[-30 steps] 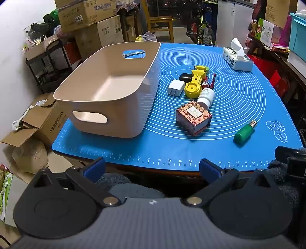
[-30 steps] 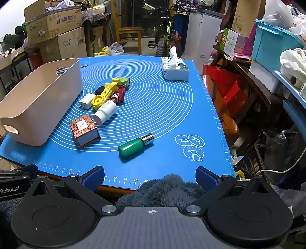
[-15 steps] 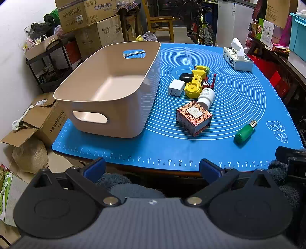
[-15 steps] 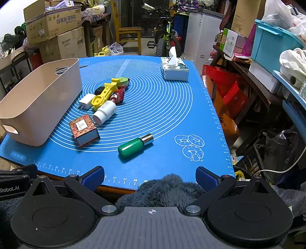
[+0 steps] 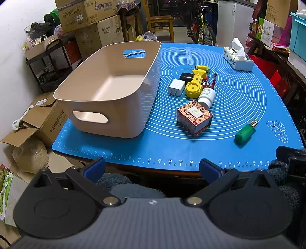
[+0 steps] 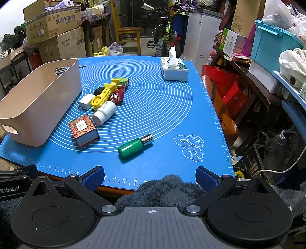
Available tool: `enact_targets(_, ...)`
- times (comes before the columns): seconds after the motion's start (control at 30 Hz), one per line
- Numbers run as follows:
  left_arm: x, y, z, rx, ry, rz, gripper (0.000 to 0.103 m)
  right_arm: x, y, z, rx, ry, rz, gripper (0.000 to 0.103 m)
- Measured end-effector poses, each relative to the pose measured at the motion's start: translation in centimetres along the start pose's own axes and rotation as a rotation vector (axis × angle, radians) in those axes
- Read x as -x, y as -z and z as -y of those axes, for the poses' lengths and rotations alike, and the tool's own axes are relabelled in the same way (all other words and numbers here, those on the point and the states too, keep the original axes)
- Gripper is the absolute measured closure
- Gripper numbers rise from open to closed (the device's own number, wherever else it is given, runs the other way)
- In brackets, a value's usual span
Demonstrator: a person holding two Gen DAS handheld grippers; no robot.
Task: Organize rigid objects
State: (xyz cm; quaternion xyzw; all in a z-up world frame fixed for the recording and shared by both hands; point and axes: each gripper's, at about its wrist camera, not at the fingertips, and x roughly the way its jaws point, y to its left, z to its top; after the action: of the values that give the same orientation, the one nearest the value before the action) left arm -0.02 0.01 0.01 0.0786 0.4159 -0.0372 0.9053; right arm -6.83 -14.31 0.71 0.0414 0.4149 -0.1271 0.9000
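Nothing moved; beige bin (image 5: 114, 107) upright, green bottle (image 6: 134, 146) lying flat.

The blue silicone mat (image 5: 239, 95) carries a printed ruler along its near edge: in the left wrist view the even numbers 20, 22, 24, 26, 28, 30 and 32 read clearly, then 38 through 48 further right. In the right wrist view the same ruler (image 6: 124, 180) shows 30, 32, 34, then 42, 44 and 46. Three white mushroom outlines (image 6: 190, 146) are drawn on the mat's right corner. "Robot.AI" stands in white letters on the black body of the left hand-held gripper (image 6: 9, 189), seen at the left edge of the right wrist view. The stacked cardboard boxes (image 5: 86, 11) bear Chinese print, upside down and too small to read.
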Motion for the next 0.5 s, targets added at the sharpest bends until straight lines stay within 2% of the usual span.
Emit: enact_targets(0.5, 0.0, -0.02, 0.0, -0.001, 0.0, -0.001, 0.0, -0.07, -0.04, 0.23, -0.002, 0.001, -0.003, 0.002)
